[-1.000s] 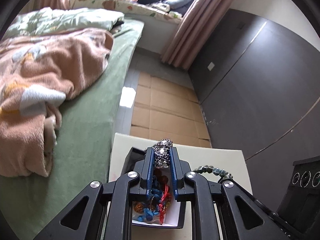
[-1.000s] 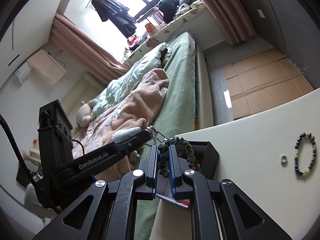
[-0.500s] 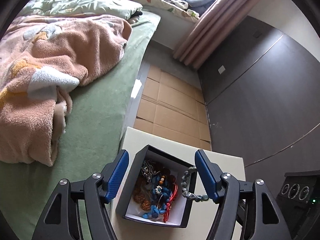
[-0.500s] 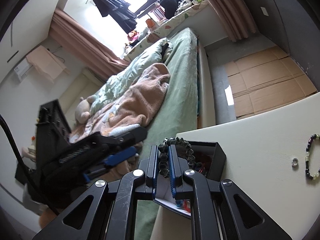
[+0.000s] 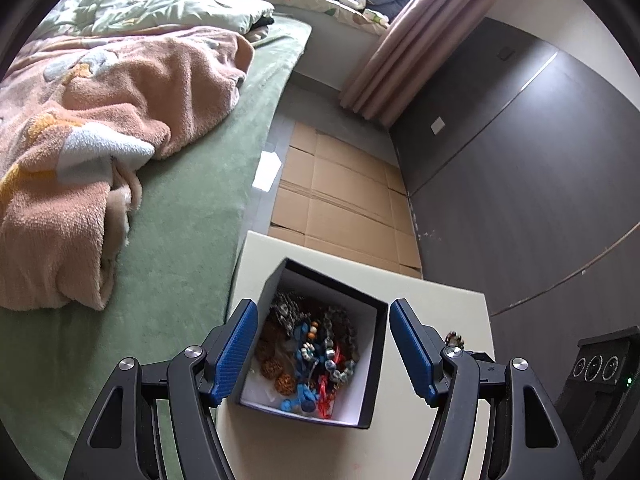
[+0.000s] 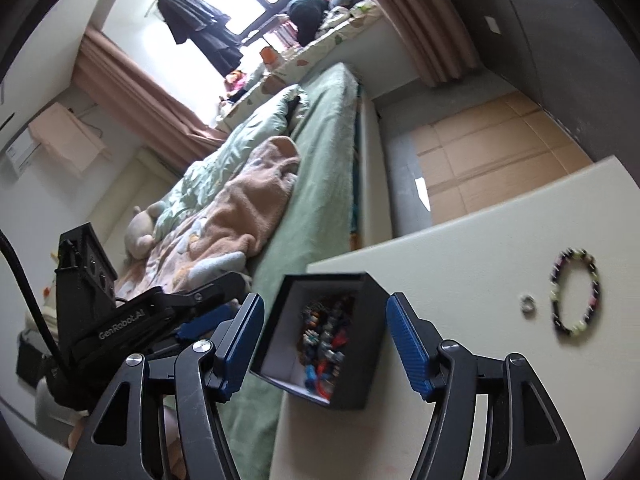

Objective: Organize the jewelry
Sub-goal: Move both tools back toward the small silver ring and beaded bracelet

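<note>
Half a second ago my right hand-held gripper (image 6: 324, 340) was pinched on a dark bead bracelet; now its jaws stand wide apart with nothing between them, and the beads lie in the box (image 5: 374, 354) with the rest of the jewelry (image 5: 316, 350). My left hand-held gripper (image 5: 322, 346) was spread already and is so now, empty, a blue pad on either side of the box.

The box sits at the desk (image 6: 460, 264) corner nearest the bed (image 5: 192, 240), its left wall close to the desk edge. Open desk runs off to the right, where a beaded bracelet (image 6: 576, 292) lies flat with a small ring (image 6: 528, 304) just beside it.

The box opens upward; from the left camera, its long axis runs away from me, skewed slightly.
</note>
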Motion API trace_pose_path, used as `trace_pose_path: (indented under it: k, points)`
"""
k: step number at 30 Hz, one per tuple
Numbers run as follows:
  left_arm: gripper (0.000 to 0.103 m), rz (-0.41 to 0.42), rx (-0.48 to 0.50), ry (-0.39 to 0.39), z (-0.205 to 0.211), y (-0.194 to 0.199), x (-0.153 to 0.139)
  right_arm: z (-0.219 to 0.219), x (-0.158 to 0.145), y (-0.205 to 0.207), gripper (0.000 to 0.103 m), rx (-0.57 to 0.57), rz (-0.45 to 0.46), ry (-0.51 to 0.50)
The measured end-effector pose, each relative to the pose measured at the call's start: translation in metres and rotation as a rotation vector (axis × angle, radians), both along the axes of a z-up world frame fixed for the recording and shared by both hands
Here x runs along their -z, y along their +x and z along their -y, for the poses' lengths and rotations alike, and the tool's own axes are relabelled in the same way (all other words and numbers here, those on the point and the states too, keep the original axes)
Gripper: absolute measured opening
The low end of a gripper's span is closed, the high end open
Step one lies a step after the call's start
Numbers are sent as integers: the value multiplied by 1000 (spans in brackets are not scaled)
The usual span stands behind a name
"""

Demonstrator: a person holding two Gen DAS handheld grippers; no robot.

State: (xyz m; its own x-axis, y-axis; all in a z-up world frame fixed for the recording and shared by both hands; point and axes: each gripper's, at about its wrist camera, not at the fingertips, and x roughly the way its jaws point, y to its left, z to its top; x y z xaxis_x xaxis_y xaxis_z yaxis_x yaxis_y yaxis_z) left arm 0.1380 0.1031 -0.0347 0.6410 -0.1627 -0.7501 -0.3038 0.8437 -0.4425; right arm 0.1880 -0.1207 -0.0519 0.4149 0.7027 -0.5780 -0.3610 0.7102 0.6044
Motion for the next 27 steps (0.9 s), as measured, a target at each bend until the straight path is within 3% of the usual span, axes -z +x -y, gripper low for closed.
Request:
trace_pose_path:
  k: [5,8,13,15,17,27]
  points:
    - [71,8,41,15,17,-5,-1,26,5,-1,64,83,-32,-64]
    - [84,16,70,40,33,-6,-3,46,6,-1,64,117,-53,-60]
    - [94,28,113,68,58,-7,-5,73,3,-2,65,174,-71,-81]
    - [97,37,127,82,68,-7,-5,83,1,-4,75,191,-69,-99]
    - [99,40,144,97,79,-7,-4,96,1,-6,99,211,-68,-97]
    - [101,51,236,156,133,0,3,146,-1,-9,103,291,-77,-112]
